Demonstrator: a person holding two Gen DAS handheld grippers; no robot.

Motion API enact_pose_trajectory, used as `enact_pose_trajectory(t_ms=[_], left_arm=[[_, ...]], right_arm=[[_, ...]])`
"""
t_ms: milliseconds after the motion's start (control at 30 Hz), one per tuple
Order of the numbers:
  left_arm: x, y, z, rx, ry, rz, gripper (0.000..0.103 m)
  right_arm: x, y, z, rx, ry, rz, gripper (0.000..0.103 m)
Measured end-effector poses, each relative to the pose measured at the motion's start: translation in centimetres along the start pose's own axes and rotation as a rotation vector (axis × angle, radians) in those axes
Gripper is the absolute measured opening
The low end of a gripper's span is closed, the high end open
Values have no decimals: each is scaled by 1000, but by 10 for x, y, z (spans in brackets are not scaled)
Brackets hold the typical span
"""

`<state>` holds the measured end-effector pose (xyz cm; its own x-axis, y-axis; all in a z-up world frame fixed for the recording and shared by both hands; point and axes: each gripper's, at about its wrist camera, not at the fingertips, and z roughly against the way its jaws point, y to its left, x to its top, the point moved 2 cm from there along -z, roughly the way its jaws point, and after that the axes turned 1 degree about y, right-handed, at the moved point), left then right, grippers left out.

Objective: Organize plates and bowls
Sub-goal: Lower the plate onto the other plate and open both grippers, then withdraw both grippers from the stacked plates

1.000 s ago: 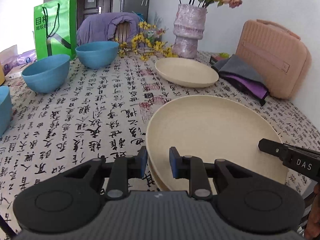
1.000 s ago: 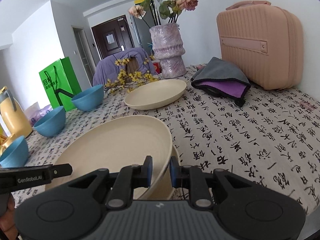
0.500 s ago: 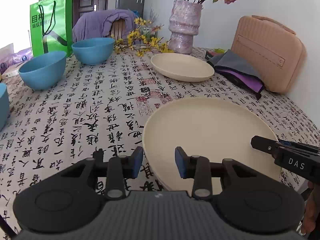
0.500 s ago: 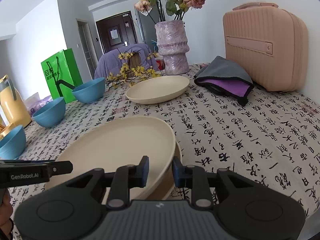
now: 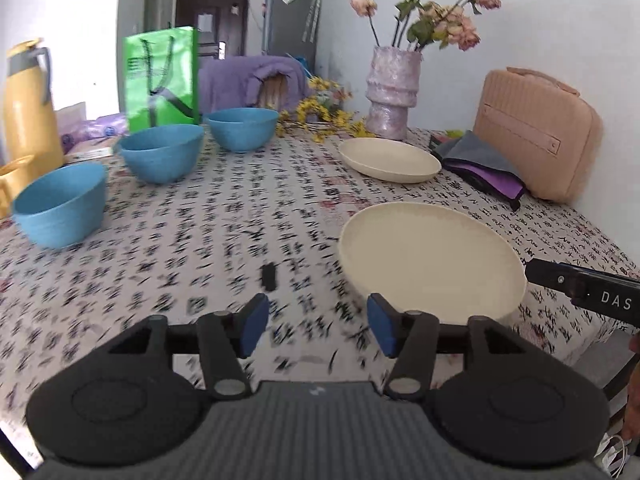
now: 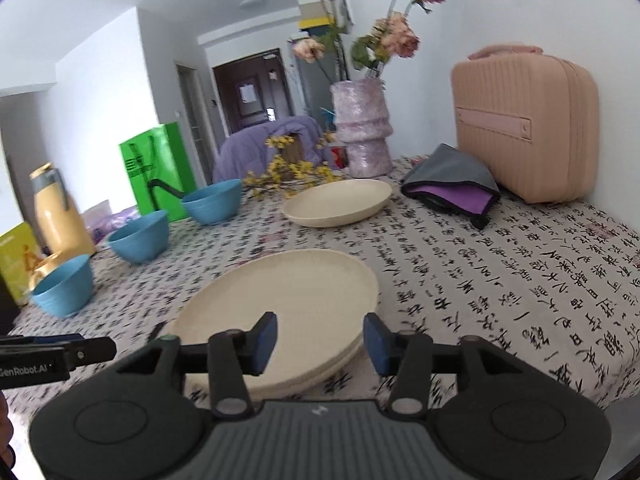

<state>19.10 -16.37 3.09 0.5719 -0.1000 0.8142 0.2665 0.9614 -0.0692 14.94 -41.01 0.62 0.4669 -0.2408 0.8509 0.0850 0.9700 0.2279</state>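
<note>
Ahead of both opening tools [image 6: 316, 338], stacked plates [image 6: 280, 304], untouched

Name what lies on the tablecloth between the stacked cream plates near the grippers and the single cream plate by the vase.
Nothing: in the right wrist view, only bare printed tablecloth separates the stacked cream plates from the single cream plate.

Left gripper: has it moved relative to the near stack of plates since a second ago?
Yes. The left gripper, jaws opening and empty, has pulled back and leftward off the near plate stack; earlier its pads straddled the rim.
</note>
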Motion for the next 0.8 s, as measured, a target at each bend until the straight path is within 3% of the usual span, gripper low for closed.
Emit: enact_pose_trajectory(t_ms=[167, 300, 467, 800], left_arm=[[-18, 12, 33, 41, -38, 26, 69], [-28, 24, 57, 91, -80, 57, 78], [-39, 32, 76, 130, -108, 76, 89], [-43, 22, 97, 116, -185, 46, 103]], right_arm=[[-13, 11, 22, 42, -35, 35, 63], [-22, 20, 42, 90, -72, 62, 81], [-37, 34, 57, 137, -83, 97, 85], [-40, 31, 77, 114, -129, 99, 91]])
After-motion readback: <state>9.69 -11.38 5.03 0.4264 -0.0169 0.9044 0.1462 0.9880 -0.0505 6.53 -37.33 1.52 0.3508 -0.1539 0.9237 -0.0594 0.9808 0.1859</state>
